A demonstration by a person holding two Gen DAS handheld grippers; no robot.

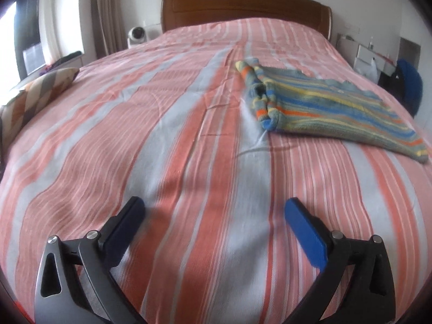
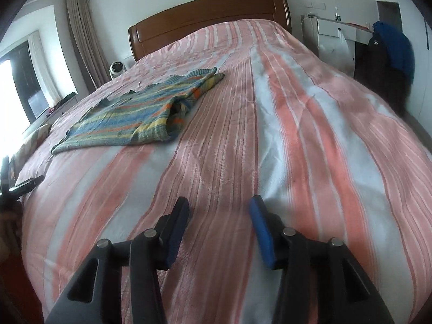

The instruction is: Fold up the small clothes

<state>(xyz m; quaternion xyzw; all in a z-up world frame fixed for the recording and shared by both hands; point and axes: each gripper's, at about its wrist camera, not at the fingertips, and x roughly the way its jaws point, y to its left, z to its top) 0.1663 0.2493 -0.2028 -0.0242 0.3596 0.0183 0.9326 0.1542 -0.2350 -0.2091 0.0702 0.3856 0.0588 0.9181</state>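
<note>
A small knitted sweater (image 1: 324, 108) striped blue, yellow, green and orange lies partly folded on the bed, with one sleeve bunched along its left edge. In the right wrist view the same sweater (image 2: 129, 116) lies far left of centre. My left gripper (image 1: 214, 206) hovers over bare bedspread well short of the sweater, its jaws spread wide with nothing between them. My right gripper (image 2: 220, 205) also hangs over bare bedspread, to the right of the sweater, jaws partly apart and holding nothing. Part of the left gripper (image 2: 25, 185) shows at the left edge of the right wrist view.
The bed wears a pink, orange and pale blue striped cover (image 1: 189, 162), with a wooden headboard (image 1: 243, 8) behind. A patterned pillow (image 1: 40, 91) lies at the left edge. A small white fan (image 1: 137, 36) stands beside the bed. Dark clothes (image 2: 386, 62) hang at right.
</note>
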